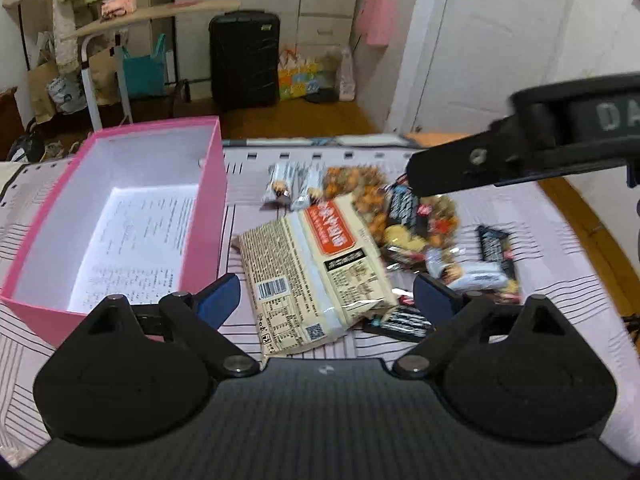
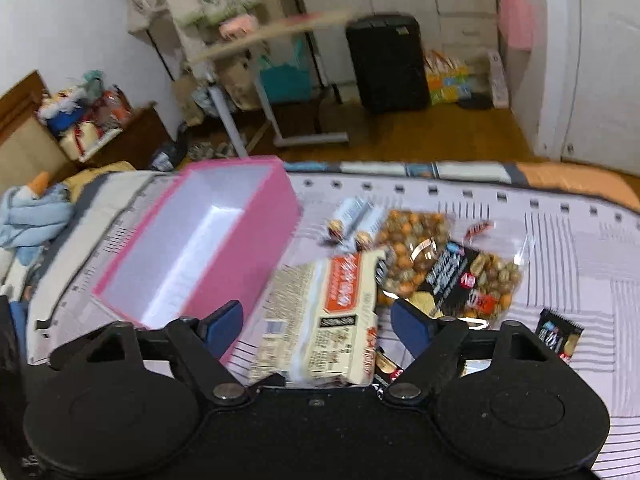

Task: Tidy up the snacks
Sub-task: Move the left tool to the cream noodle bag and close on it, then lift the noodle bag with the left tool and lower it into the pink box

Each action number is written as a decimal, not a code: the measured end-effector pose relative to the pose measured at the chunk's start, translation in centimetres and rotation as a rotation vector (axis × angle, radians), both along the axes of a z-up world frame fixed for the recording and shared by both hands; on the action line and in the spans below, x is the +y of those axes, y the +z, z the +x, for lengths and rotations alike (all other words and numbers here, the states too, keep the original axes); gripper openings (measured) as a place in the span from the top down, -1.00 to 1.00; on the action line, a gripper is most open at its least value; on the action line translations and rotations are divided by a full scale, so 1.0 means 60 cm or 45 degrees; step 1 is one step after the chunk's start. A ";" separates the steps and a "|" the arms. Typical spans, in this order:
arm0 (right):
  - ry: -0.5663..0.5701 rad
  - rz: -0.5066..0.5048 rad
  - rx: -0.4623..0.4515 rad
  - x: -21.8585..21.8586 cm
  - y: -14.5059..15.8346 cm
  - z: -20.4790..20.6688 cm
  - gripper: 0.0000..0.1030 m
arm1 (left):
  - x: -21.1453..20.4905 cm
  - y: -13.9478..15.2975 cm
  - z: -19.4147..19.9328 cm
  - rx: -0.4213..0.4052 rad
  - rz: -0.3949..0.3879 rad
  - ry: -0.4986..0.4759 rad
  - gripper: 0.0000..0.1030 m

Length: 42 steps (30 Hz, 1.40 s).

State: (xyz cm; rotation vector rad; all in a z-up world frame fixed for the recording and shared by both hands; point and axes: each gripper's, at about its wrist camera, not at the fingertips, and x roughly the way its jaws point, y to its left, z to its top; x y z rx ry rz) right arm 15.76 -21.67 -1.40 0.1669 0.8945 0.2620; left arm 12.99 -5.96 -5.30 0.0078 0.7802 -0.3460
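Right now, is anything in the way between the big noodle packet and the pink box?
Nothing visible is. The big noodle packet lies right beside the pink box, with only bare striped cloth between them. The box is open on top, with just a printed sheet on its floor. The left gripper is open around the packet.

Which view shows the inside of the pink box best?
Left wrist: the pink box is sharp, its white interior open down to a printed sheet on the floor. Right wrist shows the box blurred, interior details unreadable.
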 end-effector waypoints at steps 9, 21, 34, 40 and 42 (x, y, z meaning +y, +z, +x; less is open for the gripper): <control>-0.014 0.034 0.207 -0.023 -0.126 0.107 -0.47 | -0.008 -0.091 0.086 0.060 0.034 0.087 -0.77; 0.059 0.122 0.162 -0.046 -0.174 0.103 0.87 | -0.043 -0.100 0.057 -0.074 0.091 0.013 -0.77; -0.030 0.085 0.102 -0.100 -0.166 0.052 0.96 | -0.010 -0.142 0.114 0.180 -0.151 0.082 -0.78; -0.006 0.169 0.046 -0.120 -0.171 0.029 0.90 | 0.009 -0.184 0.134 0.444 -0.378 0.090 -0.78; 0.029 0.191 0.041 -0.122 -0.175 0.022 0.78 | 0.013 -0.187 0.137 0.455 -0.400 0.086 -0.70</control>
